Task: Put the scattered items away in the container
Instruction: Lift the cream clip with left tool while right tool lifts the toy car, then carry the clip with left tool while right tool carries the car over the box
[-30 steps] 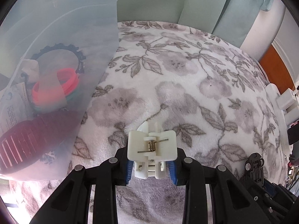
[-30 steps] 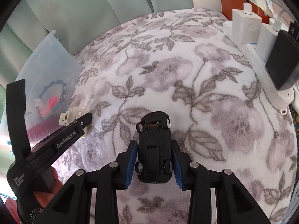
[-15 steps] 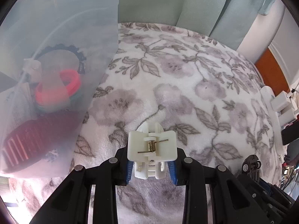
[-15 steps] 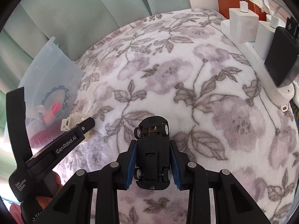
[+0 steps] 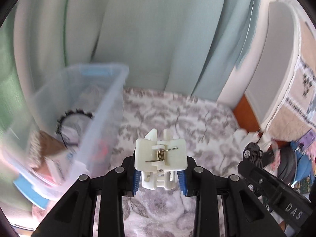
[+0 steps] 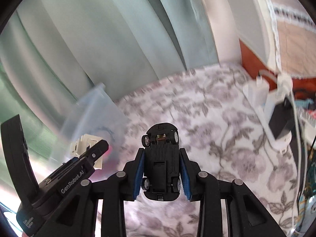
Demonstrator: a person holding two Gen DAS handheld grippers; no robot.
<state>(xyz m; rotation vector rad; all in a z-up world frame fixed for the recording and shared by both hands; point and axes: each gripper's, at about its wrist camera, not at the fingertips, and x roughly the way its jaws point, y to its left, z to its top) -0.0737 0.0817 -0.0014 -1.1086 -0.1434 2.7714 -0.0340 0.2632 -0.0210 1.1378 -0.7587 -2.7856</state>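
Left wrist view: the left gripper (image 5: 160, 174) is clamped on a white clip (image 5: 160, 158); the bin (image 5: 79, 118) lies just ahead-left.

Right wrist view: the right gripper (image 6: 161, 174) grips a toy car (image 6: 161, 158) belly-up, nose forward; the bin (image 6: 94, 114) sits farther left, beyond the left gripper (image 6: 86, 154), which is nearer to it.

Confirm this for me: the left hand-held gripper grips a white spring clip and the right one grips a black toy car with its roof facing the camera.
One detail is wrong. The right wrist view shows the black toy car with its underside and wheels facing the camera, not its roof. The rest holds: the right hand-held gripper is shut on it, and the left hand-held gripper grips the white spring clip.
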